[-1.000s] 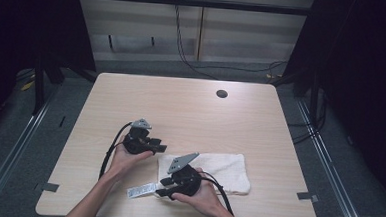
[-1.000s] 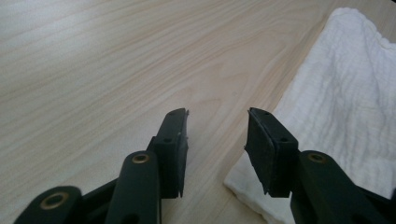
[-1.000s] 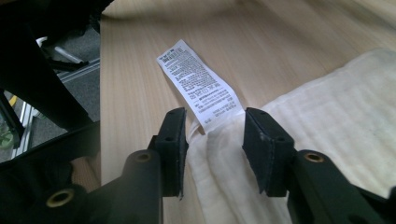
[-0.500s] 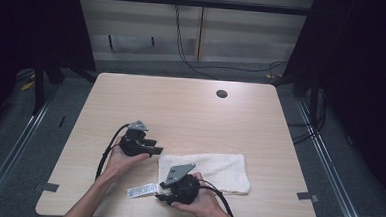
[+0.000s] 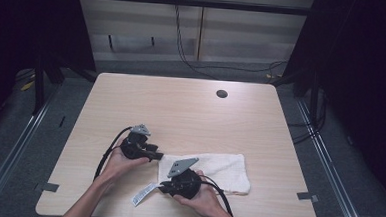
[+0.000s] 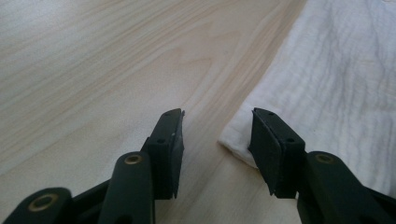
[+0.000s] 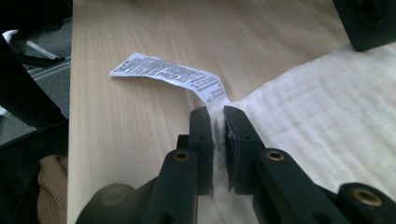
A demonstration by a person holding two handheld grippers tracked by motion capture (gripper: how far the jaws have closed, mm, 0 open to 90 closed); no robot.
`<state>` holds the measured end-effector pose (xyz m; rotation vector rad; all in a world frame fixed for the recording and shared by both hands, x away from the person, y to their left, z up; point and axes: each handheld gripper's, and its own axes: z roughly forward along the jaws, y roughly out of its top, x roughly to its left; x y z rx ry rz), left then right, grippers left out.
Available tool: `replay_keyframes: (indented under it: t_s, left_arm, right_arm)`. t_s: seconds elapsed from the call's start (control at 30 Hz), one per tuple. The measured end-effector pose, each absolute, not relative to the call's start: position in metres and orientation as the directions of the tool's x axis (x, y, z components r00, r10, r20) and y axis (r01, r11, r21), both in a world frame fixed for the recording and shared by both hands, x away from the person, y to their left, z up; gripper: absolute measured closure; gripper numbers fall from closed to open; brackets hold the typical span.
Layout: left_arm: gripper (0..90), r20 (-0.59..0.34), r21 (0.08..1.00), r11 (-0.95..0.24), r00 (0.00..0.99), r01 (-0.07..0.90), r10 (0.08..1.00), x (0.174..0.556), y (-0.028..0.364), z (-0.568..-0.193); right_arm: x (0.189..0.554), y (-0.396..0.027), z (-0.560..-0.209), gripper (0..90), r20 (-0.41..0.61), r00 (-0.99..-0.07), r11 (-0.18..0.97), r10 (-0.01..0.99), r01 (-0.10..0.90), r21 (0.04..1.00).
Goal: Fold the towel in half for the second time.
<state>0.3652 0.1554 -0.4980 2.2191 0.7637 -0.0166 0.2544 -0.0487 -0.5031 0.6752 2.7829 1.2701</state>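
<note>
A white towel (image 5: 210, 170) lies flat on the near half of the pale wooden worktop (image 5: 180, 113), a little right of the middle, with its long side running left to right. A printed care label (image 5: 144, 194) sticks out from its near left corner and rests on the wood, pointing toward the near edge.

The right claw (image 5: 166, 188) sits at that same corner. Seen along its own jaws, it (image 7: 218, 123) has just been closing, and the two black pads now pinch the edge of the cloth right where the label (image 7: 168, 77) is sewn on, so a thin fold of towel (image 7: 327, 121) is squeezed between them. The person's right hand (image 5: 204, 199) wraps the body of the tool from the near side, with its cable trailing over the towel.

The left claw (image 5: 156, 154) is at the far left corner of the towel, held low in the left hand (image 5: 118, 159). Its jaws stand apart at a middling width and have just eased in a touch. In its own view, the left claw (image 6: 217, 133) has bare wood between its pads; the corner of the towel (image 6: 336, 84) lies just beside one pad, and I cannot tell whether they touch.

A small dark round hole (image 5: 222, 94) marks the far side of the worktop.
</note>
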Motion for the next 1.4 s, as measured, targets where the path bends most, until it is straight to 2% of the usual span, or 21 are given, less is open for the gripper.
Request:
replay_keyframes:
  t_s: [0.23,0.4,0.43,0.47,0.57,0.67,0.97,1.07,1.4]
  left_arm:
    - [60.8,-0.218,0.67,-0.562,0.852,0.486,0.477,0.359,0.149,-0.497]
    - [73.3,-0.213,0.673,-0.573,0.865,0.468,0.455,0.353,0.144,-0.498]
    - [73.3,-0.207,0.674,-0.576,0.867,0.463,0.454,0.353,0.144,-0.498]
    - [79.3,-0.22,0.671,-0.578,0.869,0.465,0.443,0.353,0.144,-0.499]
    - [84.4,-0.253,0.673,-0.561,0.862,0.482,0.438,0.355,0.145,-0.501]
    - [85.5,-0.284,0.671,-0.54,0.848,0.509,0.447,0.357,0.147,-0.502]
    - [85.8,-0.291,0.688,-0.513,0.843,0.513,0.452,0.358,0.152,-0.497]
    - [85.7,-0.325,0.699,-0.482,0.835,0.528,0.443,0.36,0.156,-0.492]
    - [85.8,-0.353,0.704,-0.451,0.822,0.548,0.448,0.362,0.155,-0.488]
  right_arm:
    - [0.254,-0.048,-0.502,82.9,0.166,-0.904,0.58,0.395,0.385,0.718]
    - [0.255,-0.047,-0.501,83.0,0.165,-0.901,0.585,0.401,0.39,0.712]
    - [0.254,-0.046,-0.501,83.1,0.158,-0.901,0.585,0.404,0.387,0.713]
    - [0.253,-0.046,-0.501,83.2,0.154,-0.899,0.589,0.41,0.39,0.708]
    - [0.253,-0.046,-0.5,83.3,0.172,-0.89,0.583,0.422,0.412,0.7]
    - [0.253,-0.046,-0.501,84.0,0.172,-0.888,0.573,0.425,0.412,0.708]
    - [0.253,-0.05,-0.496,84.3,0.181,-0.881,0.545,0.438,0.42,0.726]
    - [0.254,-0.055,-0.492,84.4,0.194,-0.877,0.521,0.44,0.425,0.74]
    - [0.256,-0.059,-0.481,84.3,0.204,-0.876,0.508,0.438,0.428,0.747]
